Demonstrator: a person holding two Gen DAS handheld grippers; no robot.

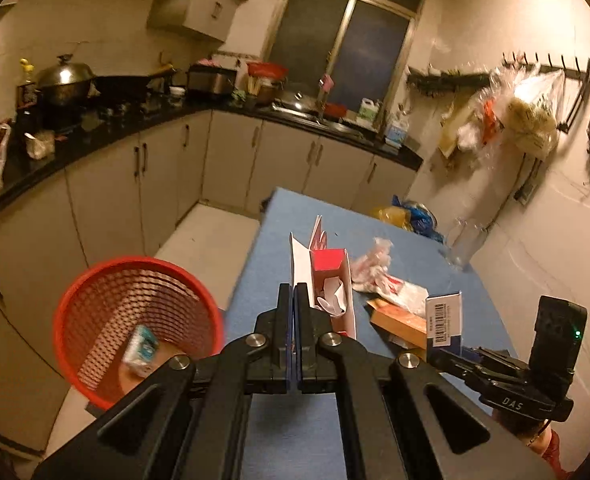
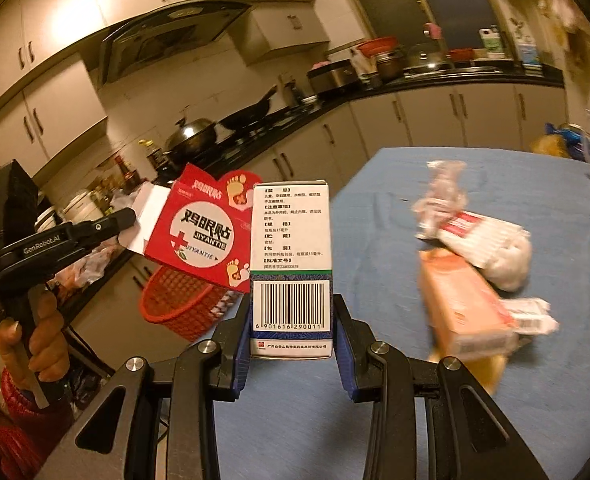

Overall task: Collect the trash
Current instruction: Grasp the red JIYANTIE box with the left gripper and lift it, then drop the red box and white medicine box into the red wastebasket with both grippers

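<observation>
My left gripper [image 1: 294, 292] is shut on the flap of an open red-and-white carton [image 1: 327, 280], held above the blue table's [image 1: 279, 216] left edge; the carton also shows in the right wrist view [image 2: 199, 228]. My right gripper [image 2: 291, 320] is shut on a white medicine box with a barcode [image 2: 291, 264], also seen in the left wrist view [image 1: 443, 320]. A red mesh trash basket [image 1: 135, 320] stands on the floor left of the table, with a small packet inside.
On the table lie an orange box [image 2: 463, 312], crumpled red-and-white wrappers [image 2: 483, 240] and clear plastic. Kitchen counters and cabinets [image 1: 143, 168] run along the left and back. Bags [image 1: 407, 216] sit beyond the table's far end.
</observation>
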